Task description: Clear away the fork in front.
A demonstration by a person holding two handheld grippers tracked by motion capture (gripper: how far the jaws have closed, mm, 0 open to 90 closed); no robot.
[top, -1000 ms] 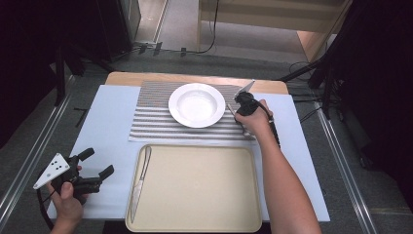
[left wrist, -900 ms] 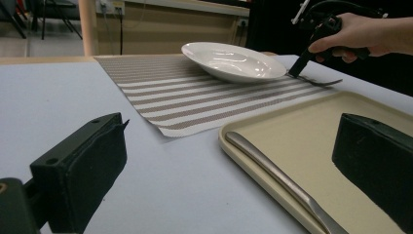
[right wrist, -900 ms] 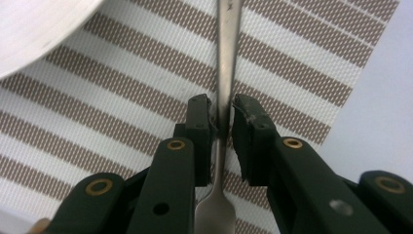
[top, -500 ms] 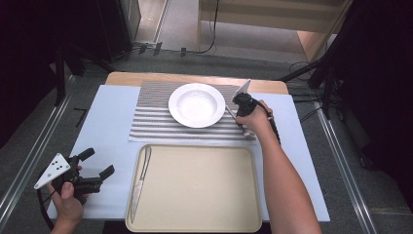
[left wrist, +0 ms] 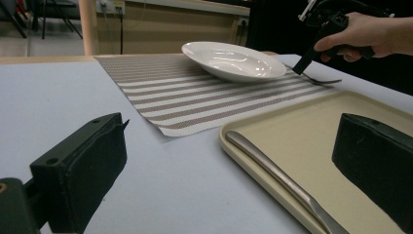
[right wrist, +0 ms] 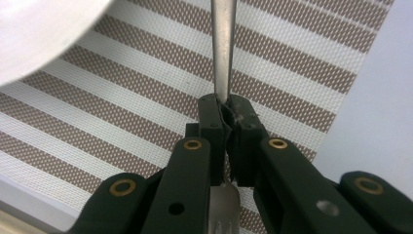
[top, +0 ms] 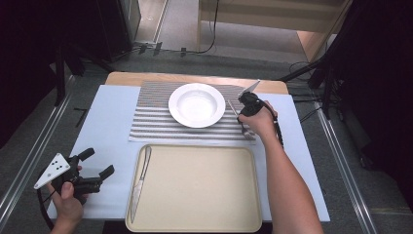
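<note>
A table setting seen from above. The right gripper [top: 243, 108] has just been closing its fingers [right wrist: 213, 127], which now clench the handle of a fork [right wrist: 222, 53] lying on the striped placemat [top: 156, 117], just right of the white plate [top: 197, 104]. The left gripper [top: 95, 168] rests near the tabletop [top: 109, 112], fingers released and holding nothing. A knife [top: 140, 181] lies in the beige tray [top: 195, 224]. The step looks like gripping the fork; next calls for lifting it level, clear of the plate.
</note>
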